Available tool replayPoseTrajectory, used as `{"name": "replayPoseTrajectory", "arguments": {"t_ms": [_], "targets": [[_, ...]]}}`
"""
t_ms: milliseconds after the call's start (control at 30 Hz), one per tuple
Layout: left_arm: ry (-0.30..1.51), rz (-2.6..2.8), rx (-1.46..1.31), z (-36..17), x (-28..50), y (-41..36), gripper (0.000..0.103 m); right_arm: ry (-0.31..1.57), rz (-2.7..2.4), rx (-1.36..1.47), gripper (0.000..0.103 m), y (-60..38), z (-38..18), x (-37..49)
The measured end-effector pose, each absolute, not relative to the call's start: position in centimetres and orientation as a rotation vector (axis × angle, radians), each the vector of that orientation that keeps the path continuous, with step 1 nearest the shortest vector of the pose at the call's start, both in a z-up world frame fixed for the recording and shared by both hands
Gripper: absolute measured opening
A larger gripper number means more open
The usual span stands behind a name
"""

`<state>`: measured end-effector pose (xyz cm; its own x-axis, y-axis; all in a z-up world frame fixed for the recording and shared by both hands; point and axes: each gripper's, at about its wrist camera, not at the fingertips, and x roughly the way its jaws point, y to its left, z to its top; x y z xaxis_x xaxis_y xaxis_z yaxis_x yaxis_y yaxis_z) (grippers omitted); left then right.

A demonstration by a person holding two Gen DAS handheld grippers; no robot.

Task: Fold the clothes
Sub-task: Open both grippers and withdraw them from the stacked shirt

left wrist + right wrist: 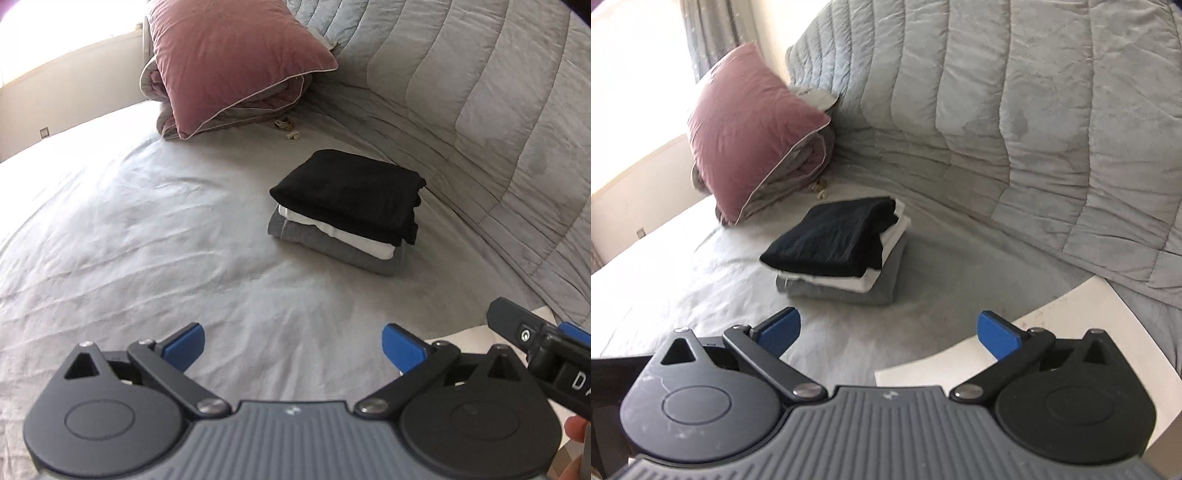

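A stack of three folded clothes lies on the grey bed sheet (129, 229): a black garment (347, 192) on top, a white one (354, 242) under it, a grey one (332, 251) at the bottom. The stack also shows in the right wrist view (834, 236). My left gripper (293, 343) is open and empty, held back from the stack above the sheet. My right gripper (888, 332) is open and empty, also short of the stack. Part of the right gripper (546, 339) shows at the right edge of the left wrist view.
A pink pillow (229, 62) rests on a folded grey quilt (236, 107) behind the stack. A large grey quilted blanket (480, 92) is piled along the right. A white surface (1071, 332) lies at the bed's near right edge. Small beige bits (288, 127) lie by the pillow.
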<state>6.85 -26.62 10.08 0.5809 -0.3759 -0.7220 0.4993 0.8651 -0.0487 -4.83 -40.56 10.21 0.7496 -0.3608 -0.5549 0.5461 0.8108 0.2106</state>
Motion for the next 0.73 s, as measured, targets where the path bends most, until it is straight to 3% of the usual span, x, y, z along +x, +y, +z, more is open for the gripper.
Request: {"name": "replayPoseTrajectory", "arguments": {"t_ms": [733], "targets": [[0.805, -0.523, 0.167, 11.4, 4.6, -25.6, 0.102, 0.494, -0.49, 0.355, 0.103, -39.5, 12.6, -6.3]]}}
